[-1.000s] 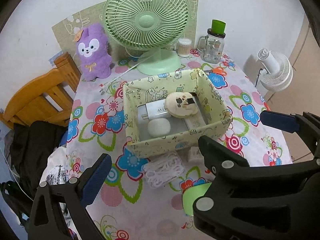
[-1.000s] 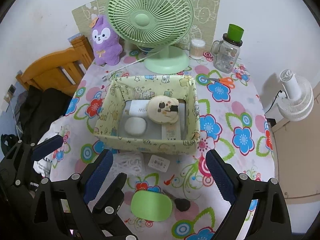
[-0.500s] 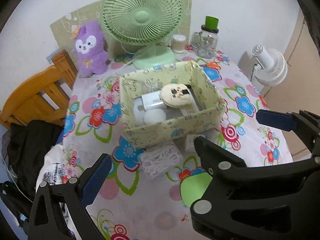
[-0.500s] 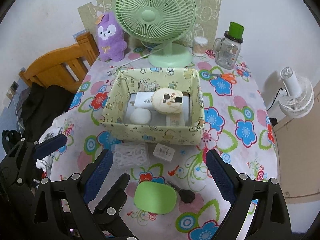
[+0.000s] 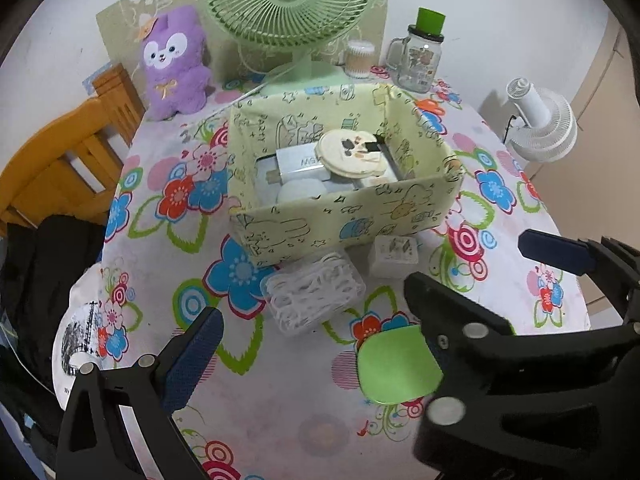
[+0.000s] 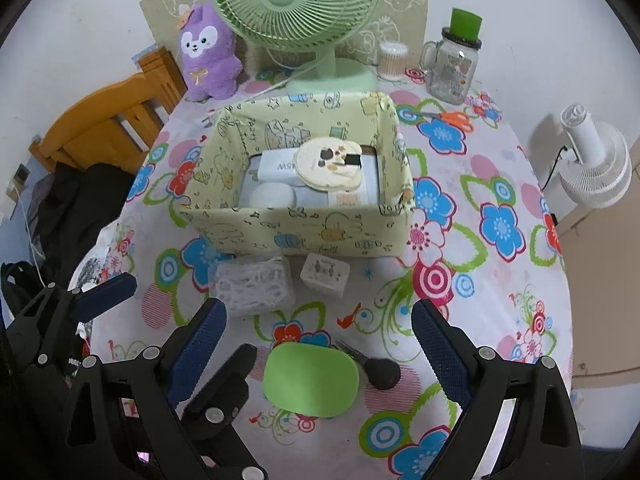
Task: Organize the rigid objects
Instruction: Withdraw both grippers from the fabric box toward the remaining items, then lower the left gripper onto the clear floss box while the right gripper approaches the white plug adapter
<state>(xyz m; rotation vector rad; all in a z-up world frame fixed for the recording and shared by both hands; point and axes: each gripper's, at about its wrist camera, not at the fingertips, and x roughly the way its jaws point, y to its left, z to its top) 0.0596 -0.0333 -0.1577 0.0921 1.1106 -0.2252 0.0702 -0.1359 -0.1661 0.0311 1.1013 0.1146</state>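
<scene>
Flanking rounded green case (image 6: pixel 311 380), open claws (image 6: pixel 318 334)

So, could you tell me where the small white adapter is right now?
In the right wrist view, the white adapter lies on the tablecloth just in front of the fabric box, right of the clear container.

Clear case (image 6: pixel 252 285) and small adapter (image 6: pixel 325 275) lie before the box (image 6: pixel 296 234).

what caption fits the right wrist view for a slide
Open right tool above a green oval case, near a pale yellow fabric storage box.
</scene>
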